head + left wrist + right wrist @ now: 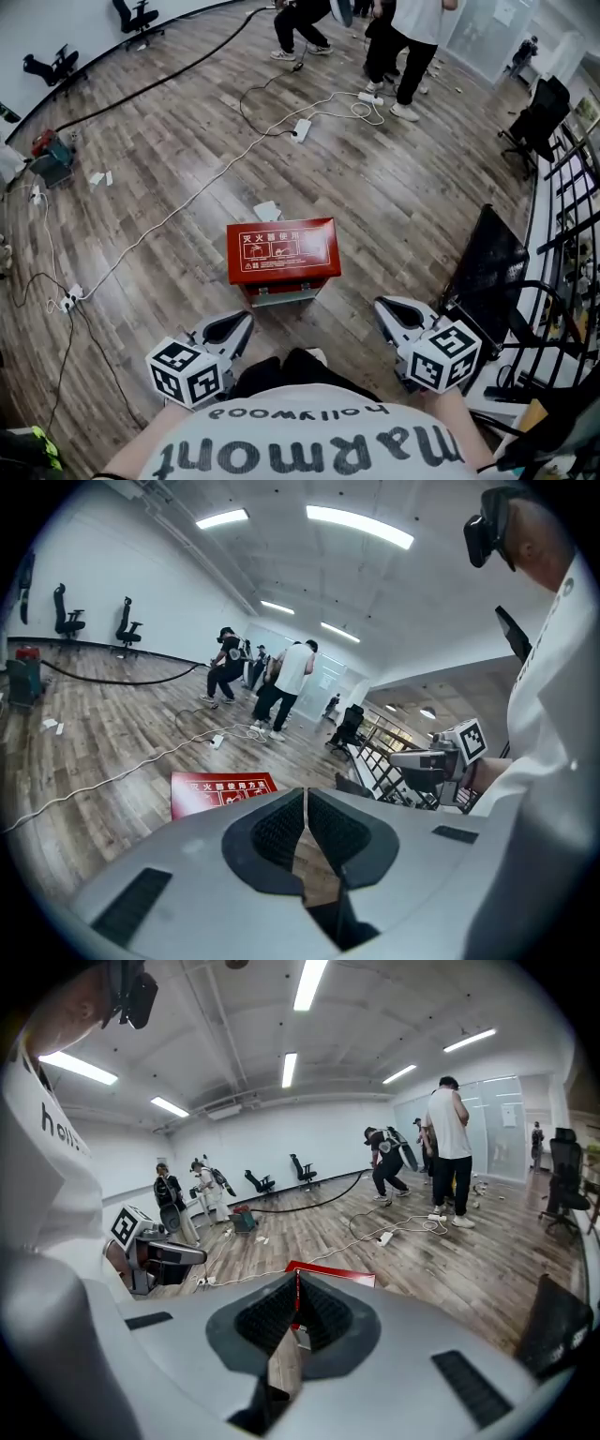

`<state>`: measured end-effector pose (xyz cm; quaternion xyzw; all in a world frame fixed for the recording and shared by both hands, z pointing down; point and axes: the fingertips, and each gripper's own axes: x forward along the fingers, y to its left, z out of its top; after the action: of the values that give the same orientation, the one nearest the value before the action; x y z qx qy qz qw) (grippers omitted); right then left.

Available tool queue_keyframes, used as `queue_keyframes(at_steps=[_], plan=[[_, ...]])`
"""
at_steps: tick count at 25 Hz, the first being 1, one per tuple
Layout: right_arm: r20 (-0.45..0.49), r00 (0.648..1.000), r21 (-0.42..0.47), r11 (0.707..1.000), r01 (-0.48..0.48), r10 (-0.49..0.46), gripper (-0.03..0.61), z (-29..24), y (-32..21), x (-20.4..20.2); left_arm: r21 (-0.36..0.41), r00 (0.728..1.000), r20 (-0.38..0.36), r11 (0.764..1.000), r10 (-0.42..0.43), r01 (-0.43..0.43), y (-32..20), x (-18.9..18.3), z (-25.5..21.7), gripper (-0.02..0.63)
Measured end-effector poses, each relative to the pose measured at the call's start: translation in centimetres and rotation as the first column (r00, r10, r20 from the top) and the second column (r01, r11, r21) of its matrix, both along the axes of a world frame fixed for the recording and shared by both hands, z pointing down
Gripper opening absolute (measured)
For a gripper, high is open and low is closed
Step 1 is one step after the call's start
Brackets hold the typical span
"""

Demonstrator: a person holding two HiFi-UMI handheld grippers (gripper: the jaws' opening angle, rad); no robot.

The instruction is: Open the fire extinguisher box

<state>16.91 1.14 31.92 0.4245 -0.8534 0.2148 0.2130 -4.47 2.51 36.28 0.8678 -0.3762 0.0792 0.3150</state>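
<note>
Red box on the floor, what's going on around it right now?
A person holds a two-jaw gripper in each hand. The left gripper and right gripper are both shut and empty, held short of the red fire extinguisher box, which sits on the wooden floor with its lid looking closed. Neither touches it. Other people stand farther back.

White Chinese characters reading 灭火器使用方法 run across the lid of the red fire extinguisher box (283, 250), with finer print below too small to read, and the person's white shirt (309, 445) bears "marmont hollywood" in dark letters.
</note>
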Motion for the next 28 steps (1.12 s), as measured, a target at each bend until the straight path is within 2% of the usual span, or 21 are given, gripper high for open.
queue_keyframes(at_steps=[6,12,14,17,19,23,28], plan=[[0.004,0.995,-0.039,0.994,0.103,-0.102,0.011,1.2,-2.3,2.9,-0.05,0.993,-0.034,0.992,-0.116,0.114,-0.8,3.2,0.9,0.018],[0.057,0.976,-0.102,0.972,0.214,-0.209,0.011,3.8,-3.8,3.5,-0.116,0.985,-0.026,0.979,-0.173,0.169,0.2,5.9,2.8,0.018],[0.068,0.966,-0.129,0.958,0.256,-0.249,0.011,4.9,-3.9,3.3,-0.149,0.978,-0.039,0.969,-0.206,0.198,0.5,6.2,4.0,0.018],[0.079,0.95,-0.169,0.935,0.311,-0.302,0.011,7.0,-3.8,2.9,-0.239,0.963,-0.088,0.944,-0.256,0.229,1.1,6.7,6.2,0.018],[0.095,0.941,-0.191,0.922,0.337,-0.325,0.011,8.7,-3.6,2.4,-0.281,0.962,-0.083,0.932,-0.261,0.228,1.5,6.8,8.3,0.018],[0.106,0.935,-0.226,0.908,0.353,-0.337,0.011,13.1,-4.1,1.4,-0.302,0.969,-0.024,0.926,-0.246,0.227,0.7,6.8,13.1,0.018],[0.114,0.956,-0.255,0.922,0.292,-0.271,0.011,18.0,-6.3,0.9,-0.312,0.953,-0.037,0.909,-0.302,0.276,-3.3,6.1,18.6,0.018]])
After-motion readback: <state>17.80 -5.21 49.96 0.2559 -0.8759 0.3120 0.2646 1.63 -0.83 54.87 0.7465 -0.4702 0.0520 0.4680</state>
